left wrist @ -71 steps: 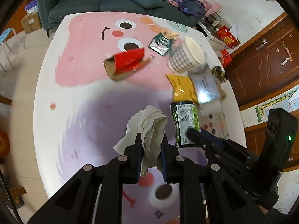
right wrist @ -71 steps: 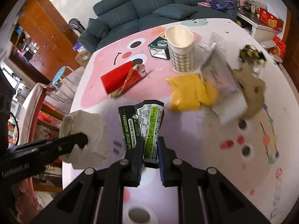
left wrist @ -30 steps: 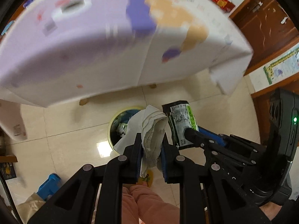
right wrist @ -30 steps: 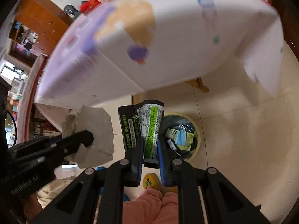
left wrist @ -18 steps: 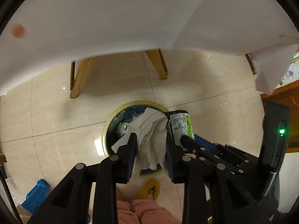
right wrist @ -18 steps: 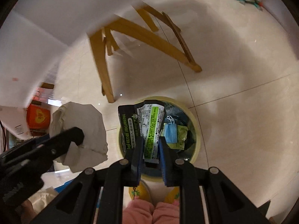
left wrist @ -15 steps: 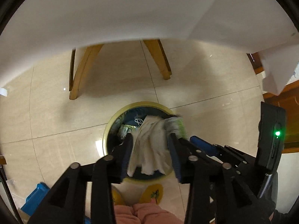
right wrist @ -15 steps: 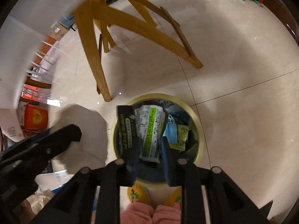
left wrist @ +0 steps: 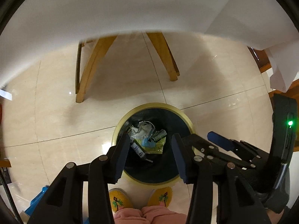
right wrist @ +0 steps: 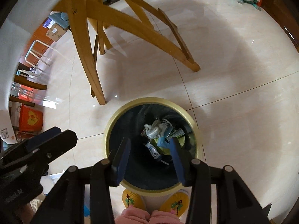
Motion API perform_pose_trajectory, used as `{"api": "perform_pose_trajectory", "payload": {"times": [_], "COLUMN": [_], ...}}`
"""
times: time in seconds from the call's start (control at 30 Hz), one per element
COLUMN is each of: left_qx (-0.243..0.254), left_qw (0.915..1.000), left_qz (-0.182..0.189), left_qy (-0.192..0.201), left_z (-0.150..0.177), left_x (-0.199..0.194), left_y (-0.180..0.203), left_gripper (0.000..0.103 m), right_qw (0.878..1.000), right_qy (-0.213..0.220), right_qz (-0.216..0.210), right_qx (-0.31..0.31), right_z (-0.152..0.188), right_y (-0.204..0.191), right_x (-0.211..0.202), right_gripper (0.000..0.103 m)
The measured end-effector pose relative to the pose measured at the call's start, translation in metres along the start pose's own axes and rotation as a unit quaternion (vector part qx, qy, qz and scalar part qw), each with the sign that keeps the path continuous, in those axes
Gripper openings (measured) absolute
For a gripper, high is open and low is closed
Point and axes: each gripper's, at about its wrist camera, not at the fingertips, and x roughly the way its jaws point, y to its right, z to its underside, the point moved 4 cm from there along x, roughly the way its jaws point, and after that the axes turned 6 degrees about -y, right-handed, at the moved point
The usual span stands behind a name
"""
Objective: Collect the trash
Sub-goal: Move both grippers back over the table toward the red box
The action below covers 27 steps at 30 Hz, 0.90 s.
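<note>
A round bin with a yellow rim point(left wrist: 190, 126) and dark liner stands on the tiled floor below both grippers; it also shows in the right wrist view point(right wrist: 112, 119). Inside lie the crumpled white tissue point(left wrist: 141, 129) point(right wrist: 156, 128), the green snack wrapper point(left wrist: 158, 134) point(right wrist: 177, 132) and other trash. My left gripper point(left wrist: 150, 140) is open and empty above the bin. My right gripper point(right wrist: 149, 143) is open and empty above the bin; it also shows at the right of the left wrist view point(left wrist: 220, 140).
Wooden table legs point(left wrist: 87, 74) point(right wrist: 87, 56) stand just behind the bin, under the white tablecloth edge point(left wrist: 130, 9). The person's yellow slippers point(left wrist: 160, 197) point(right wrist: 130, 198) are at the bin's near side. An orange box point(right wrist: 30, 119) sits far left.
Both grippers swung from over the table down to the bin, then opened. The tissue and the green wrapper dropped out of them into the bin.
</note>
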Motion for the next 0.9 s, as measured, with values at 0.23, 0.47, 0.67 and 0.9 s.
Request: {"api": "perform_pose_trajectory", "payload": {"times": [0.23, 0.47, 0.67, 0.9], "left_qx": [-0.006, -0.001, 0.017, 0.036], "left_qw": [1.0000, 0.9997, 0.9988, 0.9953], "left_qz": [0.006, 0.012, 0.007, 0.000], "left_qy": [0.001, 0.019, 0.046, 0.090], "left_z": [0.000, 0.000, 0.005, 0.006], "left_x": [-0.063, -0.155, -0.237, -0.313], "left_y": [0.007, 0.023, 0.043, 0.060], "left_gripper": [0.045, 0.045, 0.045, 0.045], "right_qw": [1.000, 1.000, 0.999, 0.996], "right_qy": [0.000, 0.006, 0.029, 0.065], "right_qz": [-0.001, -0.010, -0.021, -0.036], "right_qx": [0.005, -0.001, -0.017, -0.038], "right_z": [0.004, 0.008, 0.014, 0.020], "right_y": [-0.012, -0.033, -0.053, -0.074], "right_x": [-0.055, -0.135, -0.211, -0.289], "right_gripper": [0.044, 0.044, 0.044, 0.044]}}
